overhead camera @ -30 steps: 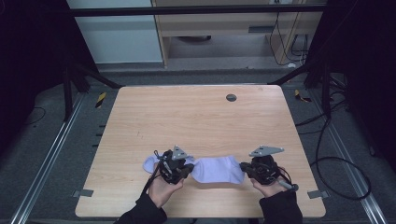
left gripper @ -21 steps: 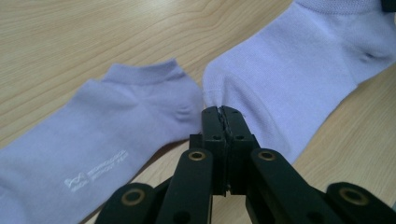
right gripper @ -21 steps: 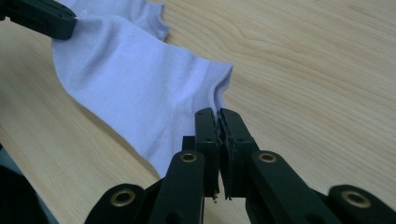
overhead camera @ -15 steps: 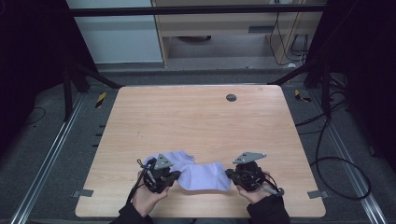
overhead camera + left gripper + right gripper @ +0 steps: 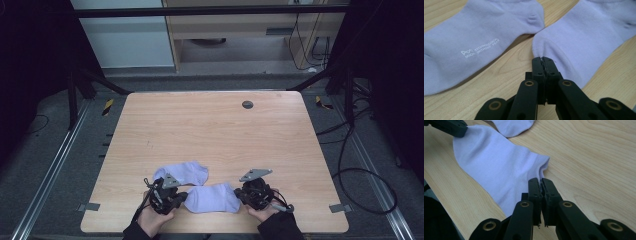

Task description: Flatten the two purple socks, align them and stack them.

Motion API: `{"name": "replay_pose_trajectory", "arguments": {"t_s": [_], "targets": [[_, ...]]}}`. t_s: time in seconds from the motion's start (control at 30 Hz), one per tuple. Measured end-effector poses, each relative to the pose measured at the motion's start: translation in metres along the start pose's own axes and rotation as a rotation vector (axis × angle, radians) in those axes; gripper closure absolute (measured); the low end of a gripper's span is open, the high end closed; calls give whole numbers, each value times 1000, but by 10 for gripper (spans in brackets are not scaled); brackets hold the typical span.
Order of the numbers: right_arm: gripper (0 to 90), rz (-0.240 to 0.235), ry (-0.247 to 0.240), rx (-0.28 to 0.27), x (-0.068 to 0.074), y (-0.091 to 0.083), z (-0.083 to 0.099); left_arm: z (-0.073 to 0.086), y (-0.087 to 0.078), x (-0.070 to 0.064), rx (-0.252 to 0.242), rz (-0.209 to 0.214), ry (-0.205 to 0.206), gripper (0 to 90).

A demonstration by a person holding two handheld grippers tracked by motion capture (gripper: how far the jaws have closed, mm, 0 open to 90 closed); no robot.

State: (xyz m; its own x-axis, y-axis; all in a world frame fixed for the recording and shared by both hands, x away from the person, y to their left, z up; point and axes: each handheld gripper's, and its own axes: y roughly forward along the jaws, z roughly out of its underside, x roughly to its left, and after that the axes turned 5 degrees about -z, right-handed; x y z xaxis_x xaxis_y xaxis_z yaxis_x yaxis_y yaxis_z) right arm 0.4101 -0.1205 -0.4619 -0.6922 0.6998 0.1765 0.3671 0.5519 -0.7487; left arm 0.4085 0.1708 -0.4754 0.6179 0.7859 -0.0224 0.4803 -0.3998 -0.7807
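High view: a light wooden table (image 5: 210, 135) carries two pale lilac socks close to its near edge, about midway along it. The front sock (image 5: 214, 198) lies flat between the two grippers, stretched along the near edge. The back sock (image 5: 182, 172) lies just behind it toward the left, and the two look to be touching or nearly so where they meet, though the left gripper view leaves that unclear. The back sock has small white lettering on it (image 5: 479, 48).

The left gripper (image 5: 176, 196) has its jaws clenched on the left end of the front sock (image 5: 586, 42). The right gripper (image 5: 246, 195) has its jaws clenched on the right end, at the folded edge (image 5: 499, 167). A small dark round disc (image 5: 247, 104) sits near the table's far edge, right of centre.
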Motion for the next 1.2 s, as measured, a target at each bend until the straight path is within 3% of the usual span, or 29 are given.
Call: {"name": "replay_pose_trajectory", "arguments": {"t_s": [0.37,0.63,0.77,0.97,1.2], "targets": [[825,19,0,30,-3,12,6,3,6,3,21,-13,-9,836],[730,35,-2,4,-6,11,5,0,-3,7,-21,-22,-21,742],[674,43,-18,-49,-8,8,2,-2,-11,16,-63,-47,-45,678],[632,48,-2,-130,-12,4,-10,-3,-16,36,-98,-100,-94,621],[601,54,13,-154,-17,6,-25,-5,-19,57,-121,-158,-117,574]]}}
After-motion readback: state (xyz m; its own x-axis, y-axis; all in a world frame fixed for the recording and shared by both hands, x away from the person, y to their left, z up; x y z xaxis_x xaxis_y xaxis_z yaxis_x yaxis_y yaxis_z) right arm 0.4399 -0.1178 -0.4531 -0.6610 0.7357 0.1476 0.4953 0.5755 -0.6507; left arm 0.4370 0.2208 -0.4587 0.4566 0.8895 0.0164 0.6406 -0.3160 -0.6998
